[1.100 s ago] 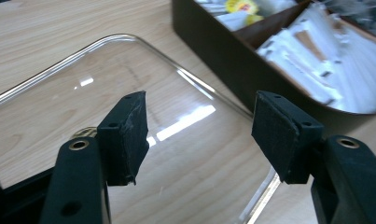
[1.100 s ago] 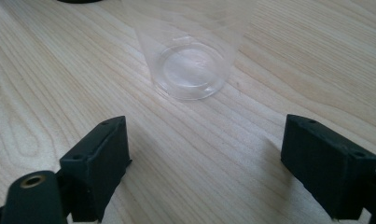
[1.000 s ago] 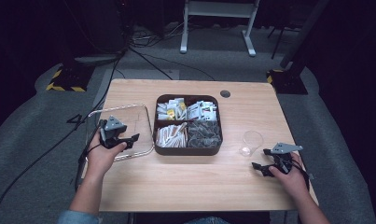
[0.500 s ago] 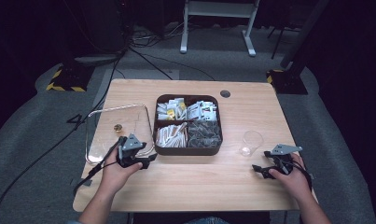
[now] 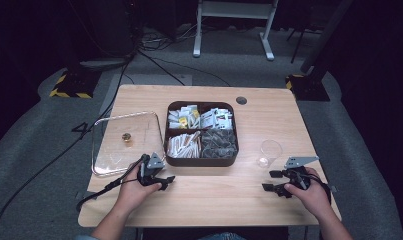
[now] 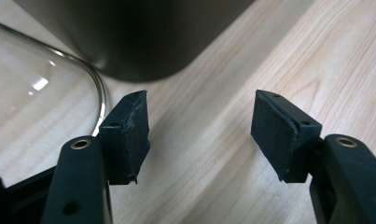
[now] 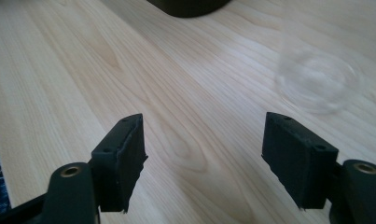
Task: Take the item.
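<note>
My left gripper [image 5: 164, 181] is low over the wooden table [image 5: 214, 200], just in front of the dark brown box [image 5: 201, 161], its jaws pointing right. In the left gripper view the left gripper [image 6: 199, 109] is open and empty, with the box's corner [image 6: 143, 42] and the glass lid's rim [image 6: 100, 93] ahead. My right gripper [image 5: 269, 181] hovers near the front right, below a clear glass cup [image 5: 269, 151]. In the right gripper view the right gripper [image 7: 202, 128] has just been closing, with only bare wood between the jaws; the cup [image 7: 316, 79] sits ahead to the right.
The box has four compartments with packets and sticks [image 5: 184, 142]. A square glass lid [image 5: 109, 147] with a gold knob [image 5: 126, 136] lies flat to its left. A cable [image 5: 101, 190] trails from the left gripper. A round grommet [image 5: 241, 100] sits near the far edge.
My left hand has come off the glass lid and moved down and right to the table in front of the box. The right hand has shifted slightly.
</note>
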Motion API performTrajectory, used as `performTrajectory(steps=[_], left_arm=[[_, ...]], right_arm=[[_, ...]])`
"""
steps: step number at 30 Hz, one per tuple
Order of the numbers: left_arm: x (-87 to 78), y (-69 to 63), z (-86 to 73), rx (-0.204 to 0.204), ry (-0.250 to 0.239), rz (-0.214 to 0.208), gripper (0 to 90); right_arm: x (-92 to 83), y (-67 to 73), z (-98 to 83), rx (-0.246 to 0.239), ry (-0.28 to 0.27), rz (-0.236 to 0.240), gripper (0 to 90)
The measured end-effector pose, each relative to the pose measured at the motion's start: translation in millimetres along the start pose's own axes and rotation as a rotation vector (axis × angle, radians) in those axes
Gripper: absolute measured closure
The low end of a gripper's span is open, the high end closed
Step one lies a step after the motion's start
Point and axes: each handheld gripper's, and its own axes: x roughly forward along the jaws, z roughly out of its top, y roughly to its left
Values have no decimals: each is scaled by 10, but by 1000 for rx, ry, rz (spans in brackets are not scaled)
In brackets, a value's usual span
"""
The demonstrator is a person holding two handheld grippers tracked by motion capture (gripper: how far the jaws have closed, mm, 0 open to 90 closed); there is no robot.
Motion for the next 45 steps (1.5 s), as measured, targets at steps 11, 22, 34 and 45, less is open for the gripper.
performTrajectory(steps=[11, 22, 34, 45], left_arm=[[22, 13, -71, 24, -54, 0, 295], [22, 14, -73, 18, -52, 1, 281], [23, 15, -72, 17, -52, 2, 277], [23, 17, -72, 20, -50, 0, 273]], right_arm=[[126, 207, 298, -105, -55, 61, 292], [278, 363, 742, -192, -70, 94, 323], [517, 361, 1266, -226, -79, -32, 465], [863, 168, 1536, -181, -24, -59, 589]])
